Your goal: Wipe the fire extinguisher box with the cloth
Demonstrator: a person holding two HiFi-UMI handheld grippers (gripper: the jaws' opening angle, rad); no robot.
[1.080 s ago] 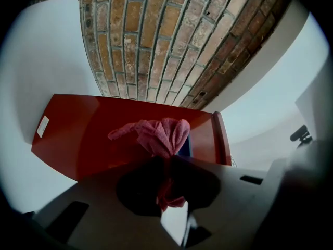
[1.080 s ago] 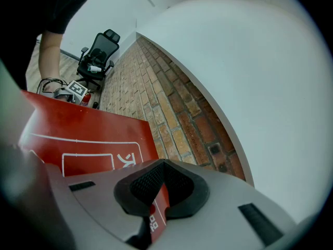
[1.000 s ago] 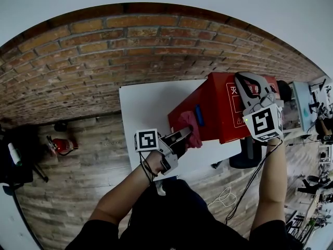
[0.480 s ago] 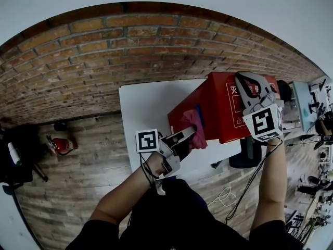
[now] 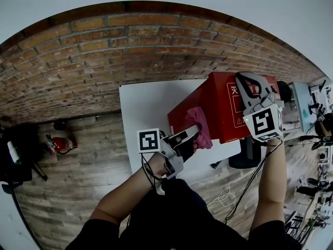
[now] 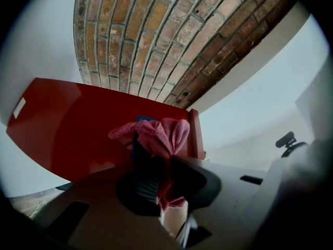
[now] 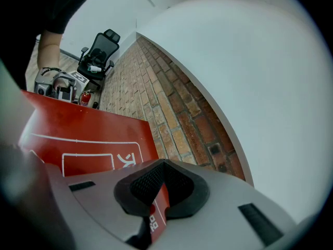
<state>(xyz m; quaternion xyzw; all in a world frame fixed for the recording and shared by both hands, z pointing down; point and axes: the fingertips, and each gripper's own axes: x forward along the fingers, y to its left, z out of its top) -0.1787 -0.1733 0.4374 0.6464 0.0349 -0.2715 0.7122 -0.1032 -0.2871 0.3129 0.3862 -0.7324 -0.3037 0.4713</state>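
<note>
Cloth move: the pink cloth (image 5: 199,123) has gone up the red side of the fire extinguisher box (image 5: 221,105) since a moment ago. It now hides most of the blue handle (image 6: 142,120).
Left claw: the left gripper (image 5: 193,134) pinches a bunch of the cloth tight and pushes it on the box's side.
Right claw: the right gripper (image 5: 248,85) bites on the top edge of the box, and I think it keeps the box from sliding.
Box place: it stands on the white table (image 5: 140,100), near the brick wall (image 5: 104,51).
Wipe well: keep the cloth pressed on the red side and rub in long rows, right up to the edge. Go gently round the handle so the cloth does not snag. Keep the other claw holding on.
Box look: red, smooth and a bit shiny, with white lines and writing on its front. It looks hard and easy to wipe.
</note>
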